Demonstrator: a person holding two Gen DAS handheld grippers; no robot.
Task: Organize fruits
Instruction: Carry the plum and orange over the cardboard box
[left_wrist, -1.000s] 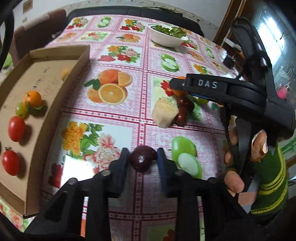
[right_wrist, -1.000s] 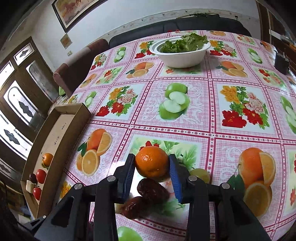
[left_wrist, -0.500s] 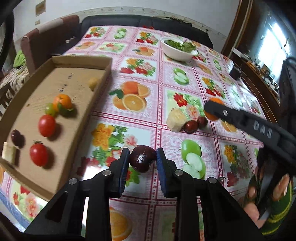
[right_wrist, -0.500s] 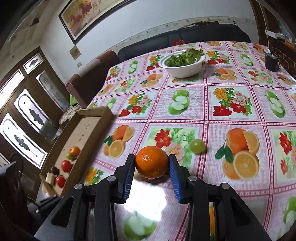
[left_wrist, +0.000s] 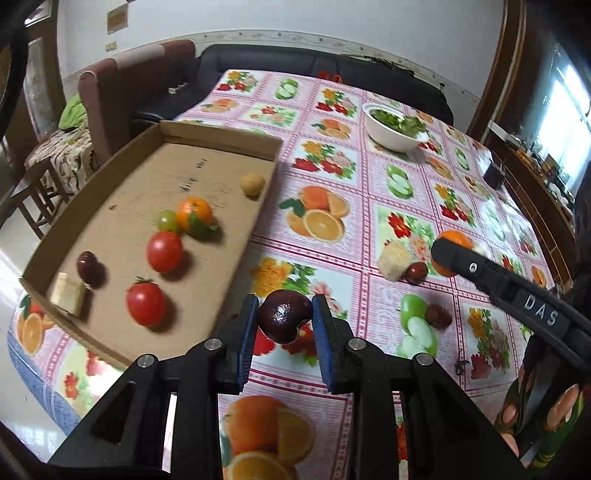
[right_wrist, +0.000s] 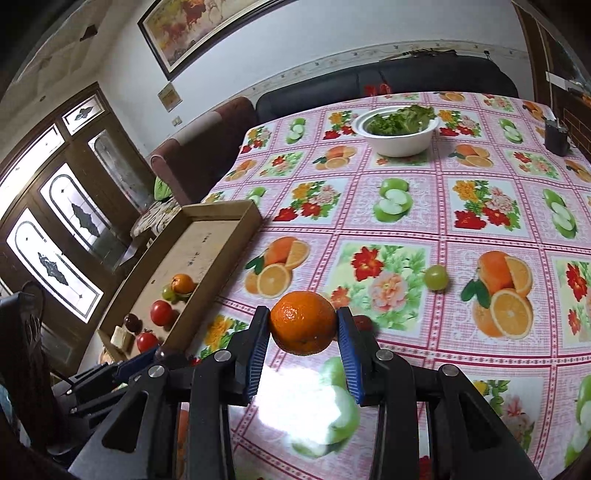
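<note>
My left gripper (left_wrist: 284, 323) is clamped on a dark plum (left_wrist: 283, 320), my right gripper (right_wrist: 302, 334) on an orange (right_wrist: 303, 322). The cardboard tray (left_wrist: 236, 254) lies ahead-left of both; the left one is nearer, just beside its wall.

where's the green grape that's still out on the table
In the right wrist view the green grape sits loose on the tablecloth, ahead and right of the right tongs holding the orange.
</note>
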